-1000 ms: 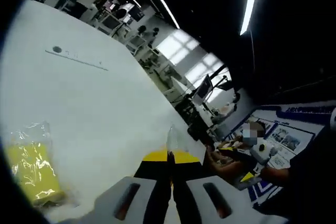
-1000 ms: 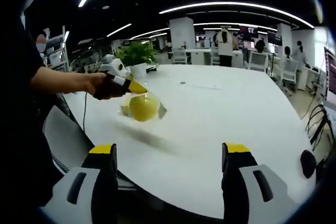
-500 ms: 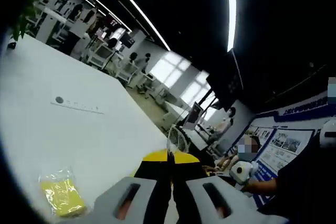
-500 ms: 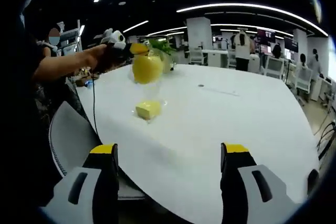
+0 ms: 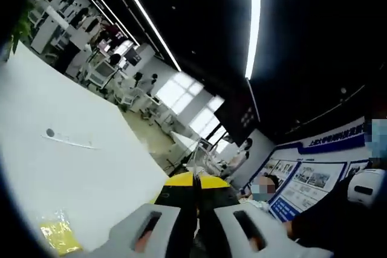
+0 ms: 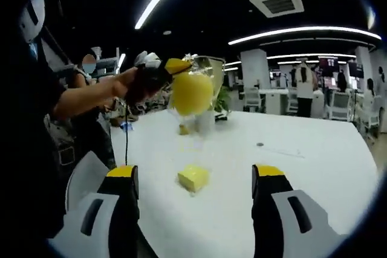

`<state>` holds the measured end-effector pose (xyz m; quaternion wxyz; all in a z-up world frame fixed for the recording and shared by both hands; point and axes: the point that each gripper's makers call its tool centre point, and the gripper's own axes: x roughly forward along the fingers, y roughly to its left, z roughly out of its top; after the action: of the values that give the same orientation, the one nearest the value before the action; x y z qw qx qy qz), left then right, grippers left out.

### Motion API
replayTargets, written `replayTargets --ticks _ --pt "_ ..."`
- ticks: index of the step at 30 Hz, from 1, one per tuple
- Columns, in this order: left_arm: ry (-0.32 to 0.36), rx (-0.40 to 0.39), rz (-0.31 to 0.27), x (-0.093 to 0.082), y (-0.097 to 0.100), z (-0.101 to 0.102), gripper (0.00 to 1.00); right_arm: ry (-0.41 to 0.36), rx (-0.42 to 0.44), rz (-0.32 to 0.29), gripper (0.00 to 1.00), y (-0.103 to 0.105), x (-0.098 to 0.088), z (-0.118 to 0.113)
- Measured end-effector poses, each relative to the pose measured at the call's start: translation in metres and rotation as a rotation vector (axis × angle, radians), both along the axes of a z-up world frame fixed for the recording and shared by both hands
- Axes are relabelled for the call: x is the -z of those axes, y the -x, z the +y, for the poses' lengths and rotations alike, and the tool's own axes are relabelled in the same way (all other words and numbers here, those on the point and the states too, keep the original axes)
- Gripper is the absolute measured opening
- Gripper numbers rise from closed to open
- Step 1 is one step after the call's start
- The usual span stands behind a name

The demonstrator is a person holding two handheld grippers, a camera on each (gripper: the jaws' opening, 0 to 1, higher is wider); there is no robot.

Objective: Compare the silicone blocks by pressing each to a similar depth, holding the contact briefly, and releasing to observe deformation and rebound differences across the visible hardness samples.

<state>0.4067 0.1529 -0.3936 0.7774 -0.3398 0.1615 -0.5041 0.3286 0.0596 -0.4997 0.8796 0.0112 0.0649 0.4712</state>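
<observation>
Lifted higher off the worktop [image 6: 314, 173], the bagged yellow block [image 6: 192, 92] is pinched by the left tongs [image 6: 176, 64]; the right tongs [image 6: 195, 176] are held wide, with pressing not yet begun.

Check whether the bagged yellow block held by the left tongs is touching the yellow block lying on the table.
Apart. In the right gripper view, the bagged yellow block hangs from the left tongs, well above the yellow block on the white table.

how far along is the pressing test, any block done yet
Nothing visibly pressed yet. In hand: the left gripper is shut on a bagged yellow block, held in the air above the white table. Left: a second bagged yellow block lies untouched on the table, with the right gripper open before it.
</observation>
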Motion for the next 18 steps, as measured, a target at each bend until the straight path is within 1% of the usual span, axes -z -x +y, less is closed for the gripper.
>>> replayTargets --ticks 1,2,4,5,6,8,11,15,18 --pt "0.01 0.004 0.001 -0.003 0.0 -0.001 0.0 -0.012 -0.01 -0.009 0.7 -0.004 -0.006 0.002" --pt "0.02 0.013 -0.002 -0.006 0.001 -0.002 0.0 -0.043 -0.052 -0.008 0.67 -0.006 -0.015 0.009" --pt "0.035 0.017 0.001 -0.012 0.002 -0.004 0.0 -0.063 -0.056 -0.004 0.64 -0.016 -0.023 0.013" --pt "0.041 0.026 -0.004 -0.015 0.004 -0.005 0.0 -0.082 -0.088 0.001 0.64 -0.019 -0.029 0.019" --pt "0.04 0.024 -0.005 -0.016 0.004 -0.006 0.0 -0.085 -0.088 -0.004 0.64 -0.023 -0.033 0.022" --pt "0.037 0.038 -0.019 -0.019 0.008 -0.009 0.0 -0.104 -0.097 -0.033 0.64 -0.033 -0.045 0.029" --pt "0.041 0.045 -0.019 -0.021 0.011 -0.011 0.0 -0.127 -0.126 -0.041 0.63 -0.041 -0.055 0.041" --pt "0.053 0.061 -0.018 -0.023 0.016 -0.013 0.0 -0.192 -0.181 -0.053 0.6 -0.043 -0.07 0.06" --pt "0.056 0.067 -0.021 -0.025 0.021 -0.015 0.0 -0.167 -0.2 -0.063 0.55 -0.048 -0.071 0.069"
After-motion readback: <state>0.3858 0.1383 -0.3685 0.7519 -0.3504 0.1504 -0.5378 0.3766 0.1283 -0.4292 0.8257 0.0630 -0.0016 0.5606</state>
